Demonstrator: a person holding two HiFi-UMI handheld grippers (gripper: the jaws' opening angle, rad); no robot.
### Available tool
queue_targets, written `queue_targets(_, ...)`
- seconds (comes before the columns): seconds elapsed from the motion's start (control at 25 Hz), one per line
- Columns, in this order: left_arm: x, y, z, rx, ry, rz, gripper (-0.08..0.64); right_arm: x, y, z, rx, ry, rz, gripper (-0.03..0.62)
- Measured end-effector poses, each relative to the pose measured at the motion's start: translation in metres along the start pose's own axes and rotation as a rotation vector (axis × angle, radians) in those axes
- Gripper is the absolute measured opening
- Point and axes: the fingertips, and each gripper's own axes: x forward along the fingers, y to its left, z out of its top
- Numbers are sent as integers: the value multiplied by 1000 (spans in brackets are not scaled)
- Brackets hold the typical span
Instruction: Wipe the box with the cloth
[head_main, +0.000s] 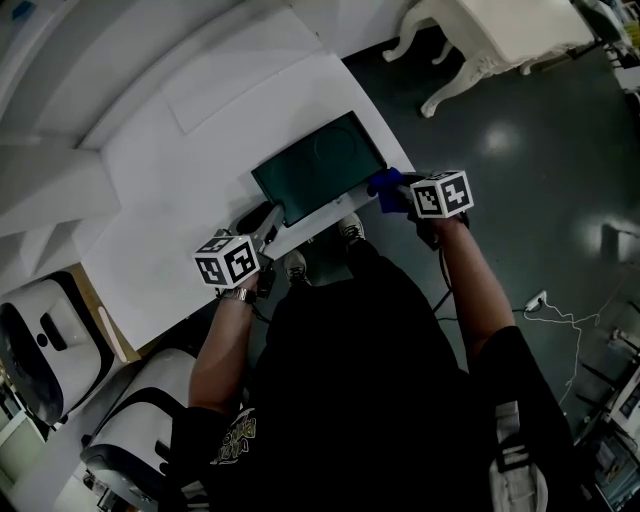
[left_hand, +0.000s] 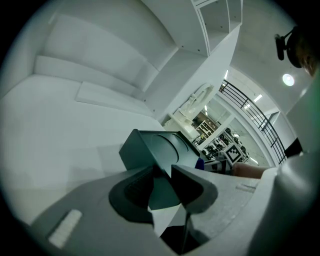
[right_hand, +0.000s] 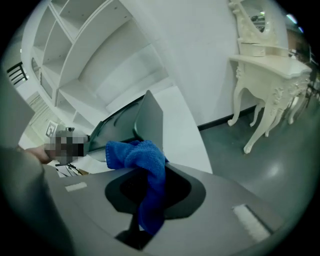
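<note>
Your left gripper (left_hand: 163, 186) was clamped on the near left corner of the box (head_main: 322, 165), a flat, smooth, dark green rectangle at the near edge of the white table (head_main: 180, 210), its long axis running between your hands. Your right gripper (right_hand: 150, 192) pinched a soft blue terry cloth (right_hand: 142, 159) at the box's right end. In my judgement, that hand was the one placed to wipe leftward.

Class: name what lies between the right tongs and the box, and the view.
The blue cloth, clamped in the right tongs, sits against the box; the right gripper view shows it.
</note>
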Motion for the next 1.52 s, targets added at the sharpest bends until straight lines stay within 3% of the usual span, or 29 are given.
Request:
queue_targets(0.52,0,3,-1,-16,-12,12,118,-41,-38,21,181,-186,-138,91)
queue_targets(0.68,-2,2,0,-37,-27,-7,118,-60,-25,39,178,-294,-131,91)
queue_targets(0.88,-21,-3,15,6,-76,-29,76,-80,2,59,133,-410,-112,91)
queue_targets(0.96,-32,-8,27,36,-99,-46,0,-89,18,68,112,-452,-101,91)
queue_targets(1.24,-66,-29,72,215,-156,-77,0,-113,73,90,23,-543,-71,91)
queue_targets(1.52,-96,-62,98,365,-207,-177,0,-126,126,89,-38,-598,-78,91)
